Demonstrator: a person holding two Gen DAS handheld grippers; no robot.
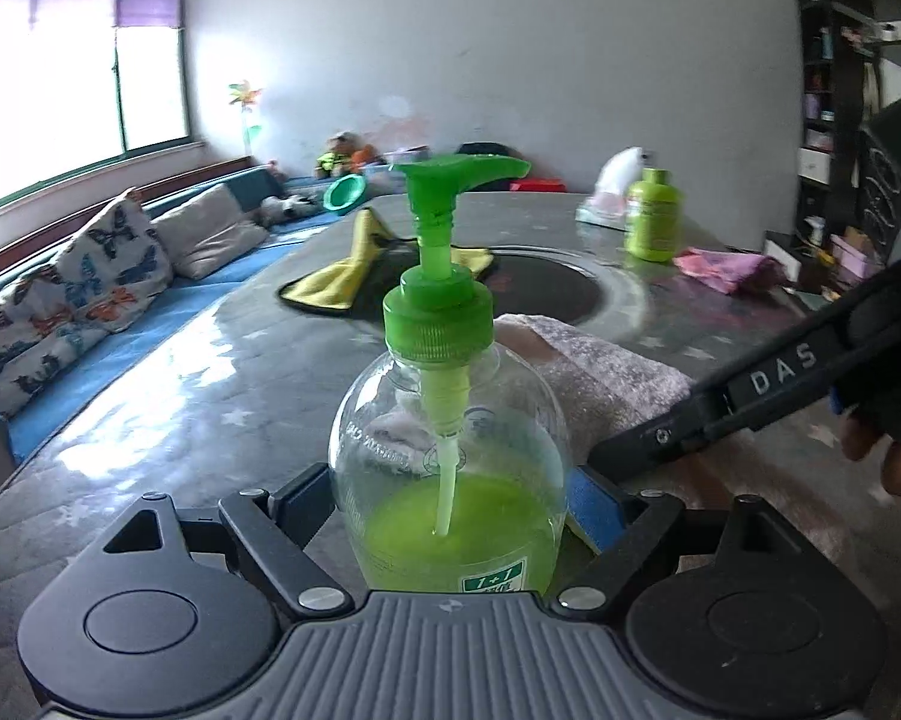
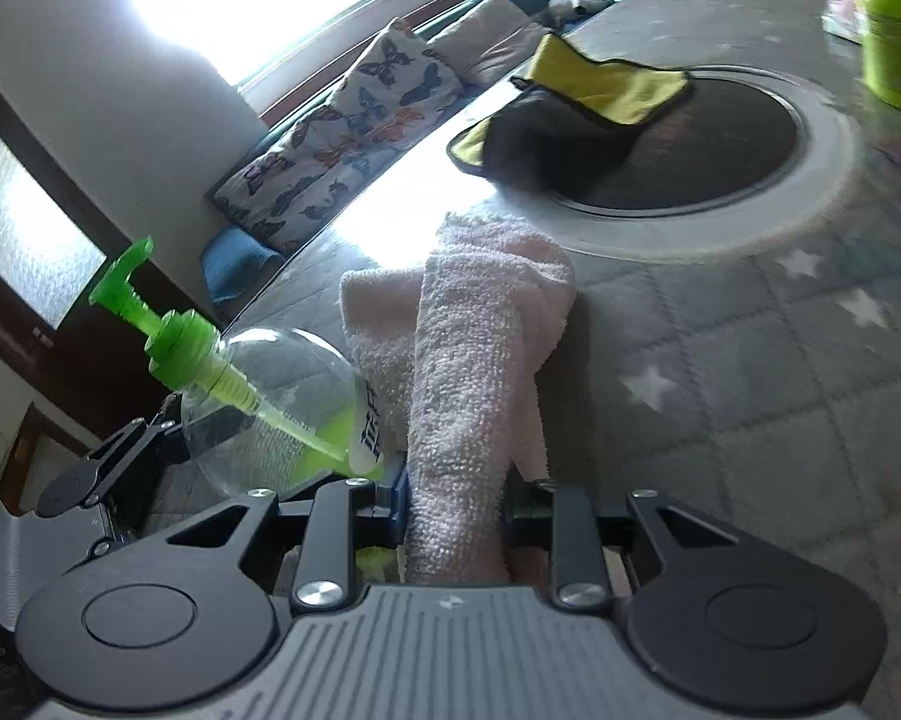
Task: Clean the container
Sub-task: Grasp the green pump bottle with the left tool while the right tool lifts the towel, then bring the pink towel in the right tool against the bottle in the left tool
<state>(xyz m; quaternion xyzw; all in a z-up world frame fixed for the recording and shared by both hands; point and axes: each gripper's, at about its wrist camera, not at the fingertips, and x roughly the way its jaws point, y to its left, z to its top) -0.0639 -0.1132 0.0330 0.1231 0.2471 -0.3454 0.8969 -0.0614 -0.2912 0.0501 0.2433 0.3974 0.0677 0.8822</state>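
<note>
A clear pump bottle (image 1: pixel 450 456) with a green pump head and some green liquid at its bottom stands upright between the fingers of my left gripper (image 1: pixel 450 498), which is shut on its lower body. In the right wrist view the same bottle (image 2: pixel 270 408) shows at lower left. My right gripper (image 2: pixel 456 510) is shut on a folded pale pink towel (image 2: pixel 474 372), which lies against the bottle's side. From the left wrist view the towel (image 1: pixel 600 378) sits just behind and right of the bottle, and the right gripper's arm (image 1: pixel 750 396) comes in from the right.
The grey star-patterned table (image 2: pixel 780 372) has a round dark inset (image 2: pixel 708 138). A yellow and black cloth (image 1: pixel 354 276) lies at its left rim. A green bottle (image 1: pixel 651 213), a pink cloth (image 1: pixel 723 267) and a white bag stand at the far right. A sofa with butterfly cushions (image 1: pixel 78 294) runs along the left.
</note>
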